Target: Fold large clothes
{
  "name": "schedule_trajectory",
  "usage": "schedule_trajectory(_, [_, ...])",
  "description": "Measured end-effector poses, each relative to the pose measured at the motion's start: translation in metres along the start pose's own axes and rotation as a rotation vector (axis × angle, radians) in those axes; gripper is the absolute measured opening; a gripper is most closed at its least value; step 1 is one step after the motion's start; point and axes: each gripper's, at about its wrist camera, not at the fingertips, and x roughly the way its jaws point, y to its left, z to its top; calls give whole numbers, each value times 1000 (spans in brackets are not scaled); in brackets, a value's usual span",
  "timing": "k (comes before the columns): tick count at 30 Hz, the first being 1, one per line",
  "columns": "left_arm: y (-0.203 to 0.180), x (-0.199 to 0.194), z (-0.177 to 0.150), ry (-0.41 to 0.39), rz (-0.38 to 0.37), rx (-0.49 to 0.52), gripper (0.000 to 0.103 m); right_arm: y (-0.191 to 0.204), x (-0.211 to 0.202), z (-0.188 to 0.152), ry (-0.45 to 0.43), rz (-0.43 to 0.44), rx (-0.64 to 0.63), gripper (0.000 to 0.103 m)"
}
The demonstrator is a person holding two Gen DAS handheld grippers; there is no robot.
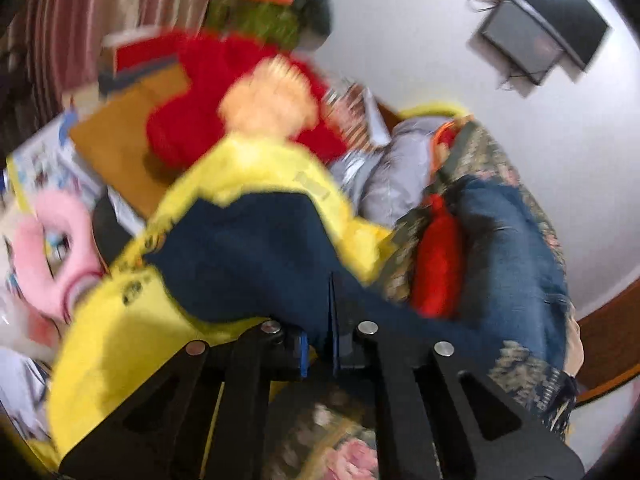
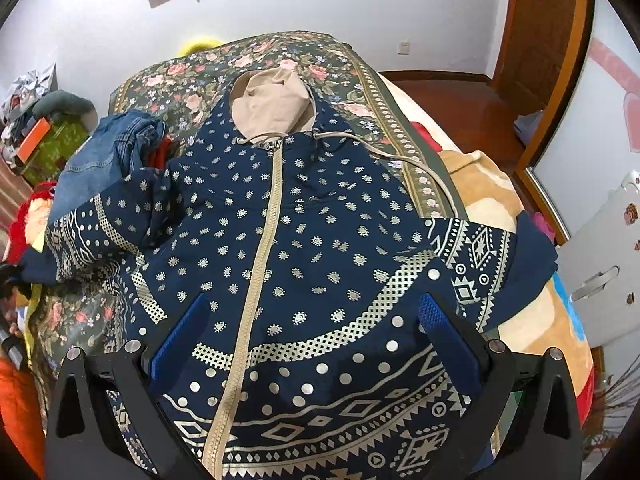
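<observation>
A navy hooded jacket (image 2: 304, 240) with silver patterns, a beige zip and a beige hood lies front up on the floral bedspread (image 2: 224, 64). My right gripper (image 2: 316, 328) is open just above its lower front, blue pads on either side of the zip. The jacket's left sleeve (image 2: 92, 232) is pulled out to the left. In the blurred left wrist view my left gripper (image 1: 320, 340) is shut on navy fabric of the jacket (image 1: 248, 256), apparently that sleeve's end.
Folded jeans (image 2: 108, 152) and something red lie on the bed beside the left sleeve. A yellow cloth (image 1: 132, 320), red plush (image 1: 208, 92) and pink toy lie left of the bed. A peach blanket (image 2: 532, 320) lies to the right.
</observation>
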Motion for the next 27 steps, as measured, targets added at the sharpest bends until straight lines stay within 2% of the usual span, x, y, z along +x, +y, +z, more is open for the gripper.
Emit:
schedule_trajectory(5, [-61, -70, 17, -145, -70, 158, 6, -8, -9, -1, -22, 22, 19, 103])
schedule_trajectory(8, [-105, -116, 20, -222, -149, 247, 6, -13, -14, 0, -39, 38, 24, 103])
schedule_trajectory(13, [-175, -164, 9, -279, -281, 341, 6, -24, -25, 2, -72, 63, 24, 103])
schedule_trajectory(19, [-256, -182, -24, -251, -406, 466, 6, -48, -33, 0, -94, 100, 60, 103])
schedule_trajectory(24, [-313, -173, -72, -164, -455, 587, 6, -68, -36, -4, -96, 101, 87, 103])
schedule_trajectory(27, [-345, -159, -107, -77, -488, 667, 6, -79, -38, -7, -101, 89, 88, 103])
